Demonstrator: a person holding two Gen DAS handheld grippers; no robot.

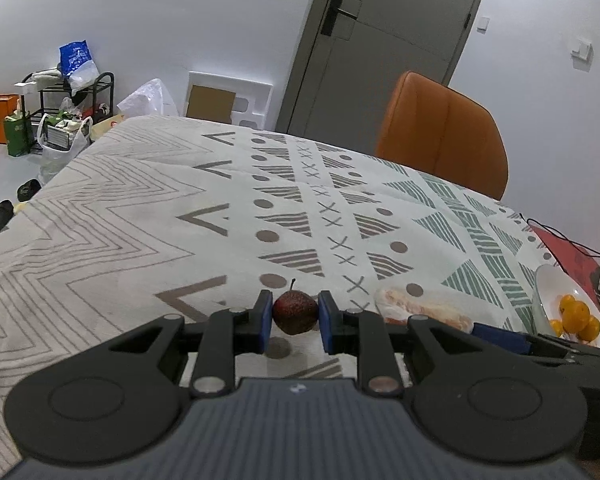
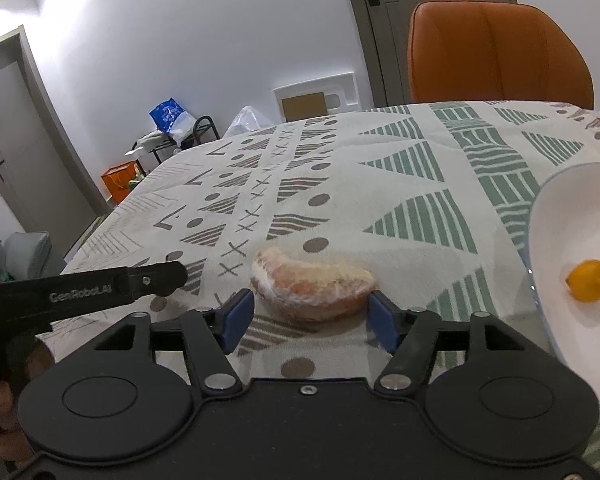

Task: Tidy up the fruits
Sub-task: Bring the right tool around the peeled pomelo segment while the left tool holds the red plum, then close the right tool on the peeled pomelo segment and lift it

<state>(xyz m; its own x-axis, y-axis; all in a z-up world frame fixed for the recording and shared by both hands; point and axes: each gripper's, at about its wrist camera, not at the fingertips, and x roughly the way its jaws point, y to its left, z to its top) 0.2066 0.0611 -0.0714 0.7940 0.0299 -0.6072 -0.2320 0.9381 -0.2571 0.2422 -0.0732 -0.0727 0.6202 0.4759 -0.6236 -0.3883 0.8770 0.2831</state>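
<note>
Right wrist: left gripper (image 2: 172, 276) beside wrapped pomelo wedge (image 2: 312, 286); bowl (image 2: 556, 216) right.

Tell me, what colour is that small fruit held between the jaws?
Dark red, speckled, with a thin stem: the small fruit, best in the left wrist view.

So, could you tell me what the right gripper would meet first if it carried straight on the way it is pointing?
Most likely the wrapped fruit segment. It lies on the tablecloth just beyond the right gripper, between its open fingers and nearly touching the right pad. Depth is hard to judge in this view.
</note>
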